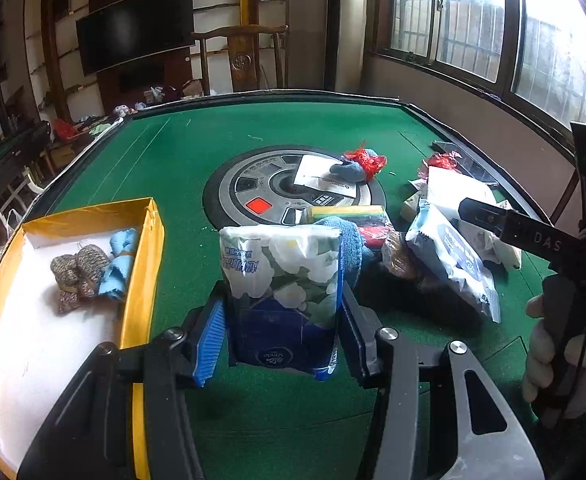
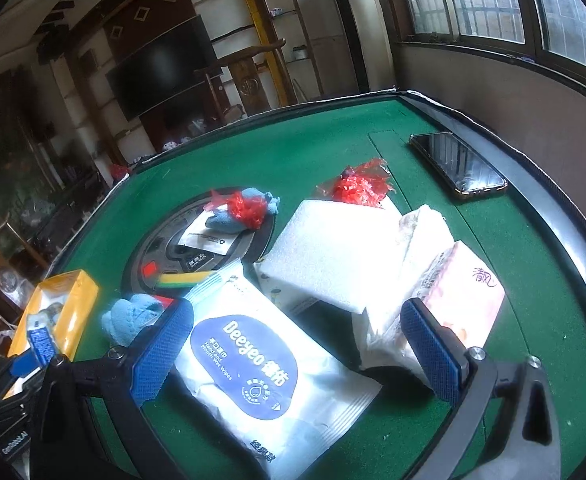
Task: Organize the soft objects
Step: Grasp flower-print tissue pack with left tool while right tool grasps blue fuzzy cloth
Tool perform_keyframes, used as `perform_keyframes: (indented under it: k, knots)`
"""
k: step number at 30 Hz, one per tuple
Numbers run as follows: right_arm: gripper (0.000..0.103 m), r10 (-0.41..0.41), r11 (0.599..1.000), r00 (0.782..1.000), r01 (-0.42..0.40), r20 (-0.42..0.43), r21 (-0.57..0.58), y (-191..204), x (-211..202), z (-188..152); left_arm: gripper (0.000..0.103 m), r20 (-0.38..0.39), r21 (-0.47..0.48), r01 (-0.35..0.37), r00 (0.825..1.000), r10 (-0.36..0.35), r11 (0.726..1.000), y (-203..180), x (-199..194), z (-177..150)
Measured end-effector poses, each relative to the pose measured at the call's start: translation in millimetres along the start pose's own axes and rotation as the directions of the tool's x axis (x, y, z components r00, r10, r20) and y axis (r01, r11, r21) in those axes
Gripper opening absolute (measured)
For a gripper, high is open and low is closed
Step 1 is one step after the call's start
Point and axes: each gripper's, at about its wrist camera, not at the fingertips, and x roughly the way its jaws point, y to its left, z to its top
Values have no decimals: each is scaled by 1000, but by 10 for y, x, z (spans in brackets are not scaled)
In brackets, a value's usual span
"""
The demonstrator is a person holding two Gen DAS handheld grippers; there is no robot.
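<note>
My left gripper (image 1: 283,332) is shut on a tissue pack (image 1: 283,280) with a white flower print, held upright just above the green table (image 1: 173,168). A yellow box (image 1: 145,264) at the left holds grey knitted pieces (image 1: 79,270) and a light blue cloth (image 1: 121,260). My right gripper (image 2: 297,356) is open, its fingers straddling a white and blue wet wipes pack (image 2: 253,364) lying on the table. The wipes pack also shows in the left wrist view (image 1: 453,260).
A blue towel (image 2: 133,316), a yellow-green sponge (image 2: 185,279), a white foam block (image 2: 333,248), a pink tissue pack (image 2: 465,292) and red-wrapped bundles (image 2: 357,186) lie around. A phone (image 2: 457,166) lies by the far right rim.
</note>
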Motion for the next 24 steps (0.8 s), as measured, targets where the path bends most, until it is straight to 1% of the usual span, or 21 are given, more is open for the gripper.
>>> perform_keyframes:
  k: [3, 7, 11, 14, 16, 17, 21, 24]
  knots:
    - [102, -16, 999, 1000, 17, 12, -30, 52, -4, -18, 50, 11, -17, 1, 1000, -1, 1000, 94, -119, -28]
    - [102, -9, 998, 1000, 10, 18, -65, 198, -68, 6, 50, 25, -44, 10, 1000, -9, 999, 262, -272, -54]
    - [102, 48, 993, 999, -46, 9, -112, 481, -202, 92, 50, 46, -81, 27, 999, -24, 996, 475, -463, -123]
    - [102, 95, 978, 995, -99, -36, -182, 777, -204, 170, 50, 67, -132, 55, 997, -46, 990, 658, -629, -205]
    - [102, 120, 957, 988, -142, -101, -254, 1021, -110, 192, 50, 87, -167, 73, 994, -60, 983, 777, -734, -270]
    - [102, 119, 943, 984, -154, -133, -295, 1139, -48, 183, 50, 95, -185, 78, 994, -61, 980, 841, -783, -307]
    - [102, 47, 873, 972, -151, -228, -463, 1564, 255, 33, 50, 111, -241, 89, 992, -64, 966, 1088, -909, -437]
    - [102, -6, 821, 963, -149, -269, -551, 1777, 471, -117, 50, 118, -272, 76, 992, -45, 959, 1252, -962, -509]
